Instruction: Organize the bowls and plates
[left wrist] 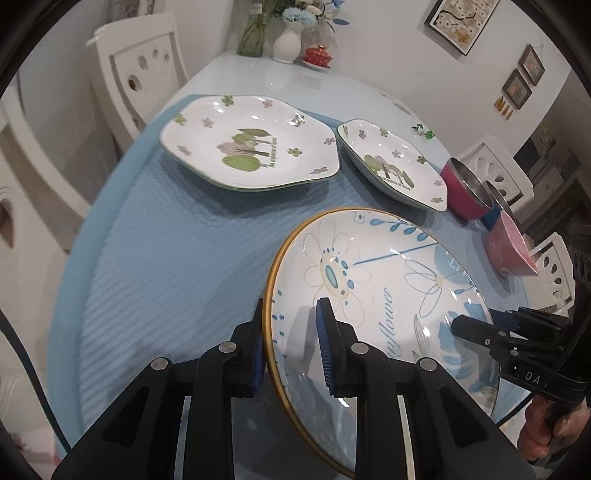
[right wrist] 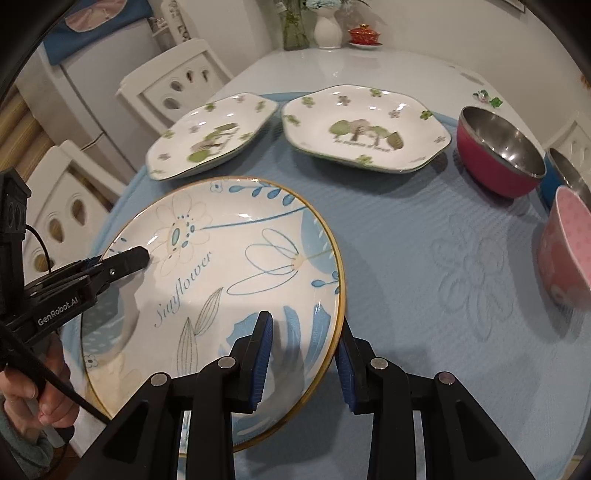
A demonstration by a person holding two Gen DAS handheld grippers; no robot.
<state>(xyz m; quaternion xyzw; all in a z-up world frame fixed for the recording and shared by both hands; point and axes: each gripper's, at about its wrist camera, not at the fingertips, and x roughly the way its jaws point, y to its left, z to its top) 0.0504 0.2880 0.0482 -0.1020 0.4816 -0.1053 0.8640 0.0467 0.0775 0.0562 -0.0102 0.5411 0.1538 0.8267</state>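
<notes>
A round "Sunflower" plate (left wrist: 384, 295) with a gold rim and blue flowers is held tilted above the blue mat. My left gripper (left wrist: 291, 339) is shut on its left rim; it also shows in the right wrist view (right wrist: 122, 260). My right gripper (right wrist: 306, 350) is shut on the plate's (right wrist: 229, 273) right rim; it also shows in the left wrist view (left wrist: 469, 326). Two octagonal tree-pattern plates (left wrist: 251, 144) (left wrist: 395, 162) lie side by side on the mat beyond. A red steel-lined bowl (right wrist: 498, 151), a blue bowl (right wrist: 565, 170) and a pink bowl (right wrist: 569, 243) stand at the right.
The blue mat (right wrist: 424, 258) covers the near part of a white table (right wrist: 354, 66). Vases (right wrist: 327, 26) and a red lidded cup (right wrist: 365, 35) stand at the far edge. White chairs (right wrist: 177, 85) stand on the left, another (left wrist: 491, 162) on the right.
</notes>
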